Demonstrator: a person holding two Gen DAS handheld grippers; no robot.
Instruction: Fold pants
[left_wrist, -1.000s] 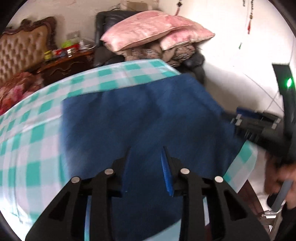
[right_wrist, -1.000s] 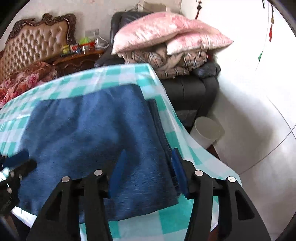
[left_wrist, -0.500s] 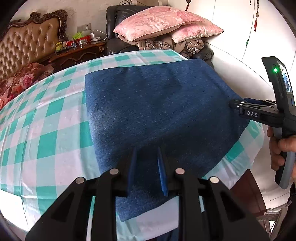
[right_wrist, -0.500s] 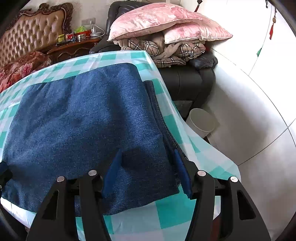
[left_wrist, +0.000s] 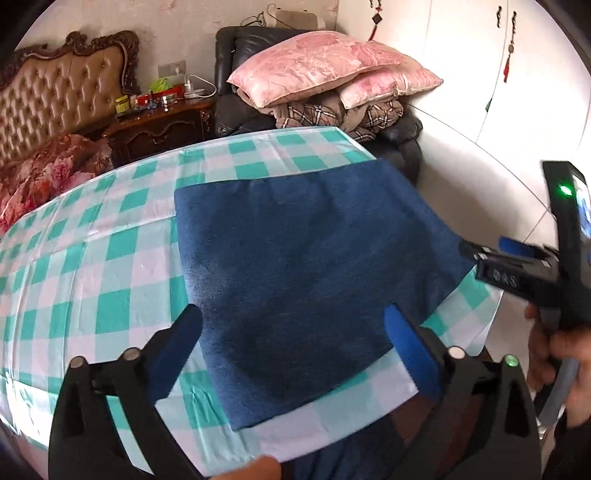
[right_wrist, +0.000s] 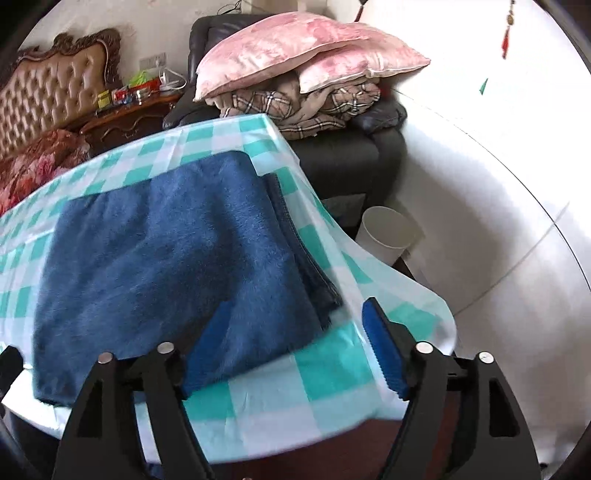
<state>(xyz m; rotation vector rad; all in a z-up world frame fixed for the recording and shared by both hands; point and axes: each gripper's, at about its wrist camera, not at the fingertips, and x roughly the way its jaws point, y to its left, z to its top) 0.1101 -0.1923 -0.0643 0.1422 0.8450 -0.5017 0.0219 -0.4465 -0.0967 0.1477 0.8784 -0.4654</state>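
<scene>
We see both jaws opening, released off folded pants (left_wrist: 314, 266); left gripper (left_wrist: 291, 325), right gripper (right_wrist: 295, 321) now lifted back from surface (left_wrist: 74, 280).

Dark blue pants (left_wrist: 310, 258), teal-and-white checked cloth (left_wrist: 92, 280)

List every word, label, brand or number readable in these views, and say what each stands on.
"D S", with a blurred middle letter: white lettering on the side of the right tool, seen from the left wrist view.
Packages on the nightstand: labels too small to read.
Nothing else is legible.
</scene>
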